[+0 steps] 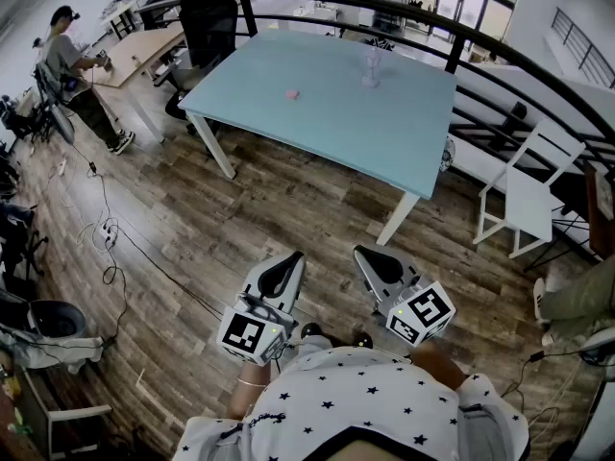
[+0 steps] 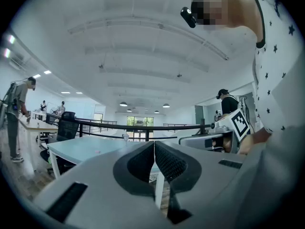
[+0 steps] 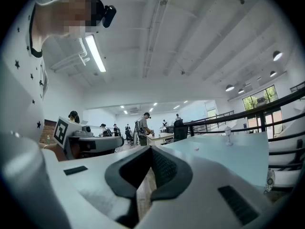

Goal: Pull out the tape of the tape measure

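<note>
Both my left gripper [image 1: 285, 271] and right gripper [image 1: 371, 258] are closed, empty, facing a light-blue table [image 1: 336, 113] on wood-plank floor [image 1: 259, 229].

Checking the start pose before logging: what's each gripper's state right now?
Left gripper: closed, holding nothing.
Right gripper: closed, holding nothing.

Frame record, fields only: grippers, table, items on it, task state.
left gripper: shut, empty
right gripper: shut, empty
table: light blue, ahead of both grippers, neither touches it
on table: small pink item; small clear item farther back
tape measure: can't be identified from here
task state: not started, nothing held
nearby: white chair right of table
</note>
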A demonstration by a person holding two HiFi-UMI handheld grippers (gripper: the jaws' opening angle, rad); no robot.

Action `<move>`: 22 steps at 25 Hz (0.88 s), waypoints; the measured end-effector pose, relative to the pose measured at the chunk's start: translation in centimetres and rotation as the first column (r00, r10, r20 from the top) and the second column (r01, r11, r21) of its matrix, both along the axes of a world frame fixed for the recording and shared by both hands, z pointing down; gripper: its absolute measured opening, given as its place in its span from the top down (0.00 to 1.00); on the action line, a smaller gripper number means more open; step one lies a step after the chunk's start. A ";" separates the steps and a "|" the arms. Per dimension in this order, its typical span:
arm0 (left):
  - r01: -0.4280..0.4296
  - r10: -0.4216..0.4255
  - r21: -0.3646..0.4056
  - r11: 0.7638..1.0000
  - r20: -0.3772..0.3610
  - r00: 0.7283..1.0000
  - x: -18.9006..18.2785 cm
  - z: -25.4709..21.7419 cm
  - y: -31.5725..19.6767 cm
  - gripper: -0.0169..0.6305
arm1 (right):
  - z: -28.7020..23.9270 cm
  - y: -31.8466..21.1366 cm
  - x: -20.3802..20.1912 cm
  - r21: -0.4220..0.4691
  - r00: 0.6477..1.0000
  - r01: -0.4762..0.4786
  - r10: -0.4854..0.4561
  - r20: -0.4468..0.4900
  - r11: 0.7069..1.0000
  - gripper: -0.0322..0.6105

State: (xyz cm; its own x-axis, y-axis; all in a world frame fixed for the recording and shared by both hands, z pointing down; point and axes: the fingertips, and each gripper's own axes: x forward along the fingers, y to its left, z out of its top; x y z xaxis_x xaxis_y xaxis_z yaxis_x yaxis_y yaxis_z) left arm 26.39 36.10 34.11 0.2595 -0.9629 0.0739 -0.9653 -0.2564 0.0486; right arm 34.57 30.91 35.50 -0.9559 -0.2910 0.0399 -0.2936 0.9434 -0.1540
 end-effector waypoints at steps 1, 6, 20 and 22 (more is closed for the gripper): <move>-0.001 0.001 0.000 1.000 0.001 1.000 0.0 0.0 0.0 0.93 | 0.0 0.0 0.0 0.003 1.000 -0.001 0.001 -0.002 1.000 0.95; 0.000 0.000 0.002 1.000 0.002 1.000 -0.2 0.1 -0.2 0.93 | -0.1 -0.2 -0.1 0.007 1.000 -0.007 0.007 0.004 1.000 0.95; -0.003 0.003 0.003 1.000 -0.012 1.000 -1.3 0.4 -0.3 0.93 | -0.6 0.1 -1.2 0.011 0.999 0.010 -0.011 0.044 1.000 0.95; 0.001 -0.001 0.001 1.000 -0.013 1.000 -2.0 0.4 -0.2 0.93 | -0.6 0.1 -1.9 0.008 0.999 0.015 -0.016 0.048 1.000 0.95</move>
